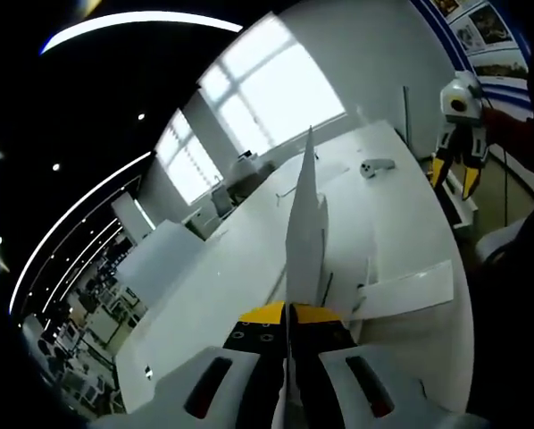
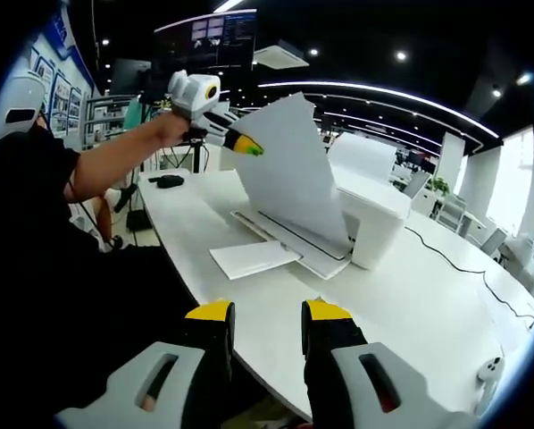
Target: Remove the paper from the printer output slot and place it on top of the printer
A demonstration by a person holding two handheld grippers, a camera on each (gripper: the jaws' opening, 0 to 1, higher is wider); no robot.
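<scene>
Left gripper (image 2: 249,146) clamps 1 paper sheet (image 2: 294,174) above printer (image 2: 374,223) – right gripper (image 2: 265,323) agape

White paper (image 2: 289,165) stands tilted, lifted above the white printer's (image 2: 370,219) front tray, edge-on in left gripper view (image 1: 304,223).

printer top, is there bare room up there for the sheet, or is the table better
The printer top looks bare and flat past the lifted paper, which the left gripper pinches. The table is bare between the printer and the cable. It is crowded in front, at the output tray and extension flap.
</scene>
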